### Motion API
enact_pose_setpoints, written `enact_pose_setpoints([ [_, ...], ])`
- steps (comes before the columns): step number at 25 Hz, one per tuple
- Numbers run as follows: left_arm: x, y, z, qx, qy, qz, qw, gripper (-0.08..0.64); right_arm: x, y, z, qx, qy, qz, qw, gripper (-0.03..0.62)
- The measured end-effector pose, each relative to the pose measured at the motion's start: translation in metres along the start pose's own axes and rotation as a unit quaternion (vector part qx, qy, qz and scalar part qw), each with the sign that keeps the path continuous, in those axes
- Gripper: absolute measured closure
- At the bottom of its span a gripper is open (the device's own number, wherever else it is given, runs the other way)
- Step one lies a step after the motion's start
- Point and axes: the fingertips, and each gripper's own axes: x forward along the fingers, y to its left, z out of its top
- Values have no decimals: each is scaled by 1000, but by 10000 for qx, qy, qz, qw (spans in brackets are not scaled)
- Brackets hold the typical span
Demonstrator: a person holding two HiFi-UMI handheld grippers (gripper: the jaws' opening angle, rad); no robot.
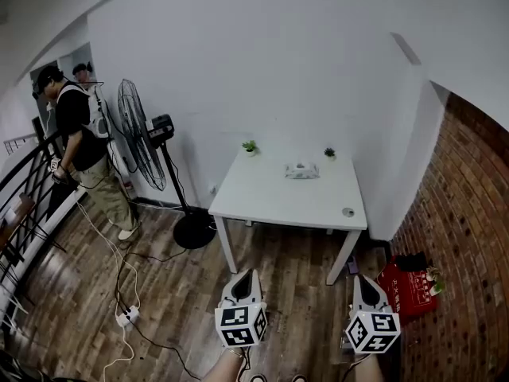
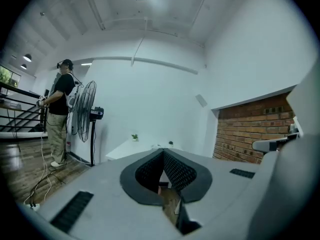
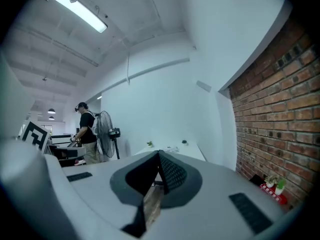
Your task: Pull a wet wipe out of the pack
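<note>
You hold your left tool [image 1: 245, 280] and right tool [image 1: 364, 283] closed and empty, well short of the white bench [image 1: 270, 199], where the wet wipe pack [image 1: 302, 170] lies crosswise near the bench's far edge, dead ahead between both tools.

A white table [image 1: 270, 201] stands against the white wall, with 1 small plant [image 1: 250, 146] at its back left, a 2nd plant [image 1: 329, 153] at its back right and a small round object [image 1: 348, 212] near its front right corner. Left of it a black fan [image 1: 141, 138] stands on the wood floor [image 1: 183, 293]. Further left a person [image 1: 79, 134] stands by a black railing [image 1: 24, 189]. A power strip [image 1: 127, 317] lies among cables. A red bag [image 1: 409, 286] sits by the brick wall [image 1: 469, 237].
</note>
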Motion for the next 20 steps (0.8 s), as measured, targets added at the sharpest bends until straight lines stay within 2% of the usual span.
enact_pose_setpoints([
  [20,-1,-10,-3,39,46,-38,10000,551,-9,-20,-11,219,109,-136,9996,591],
])
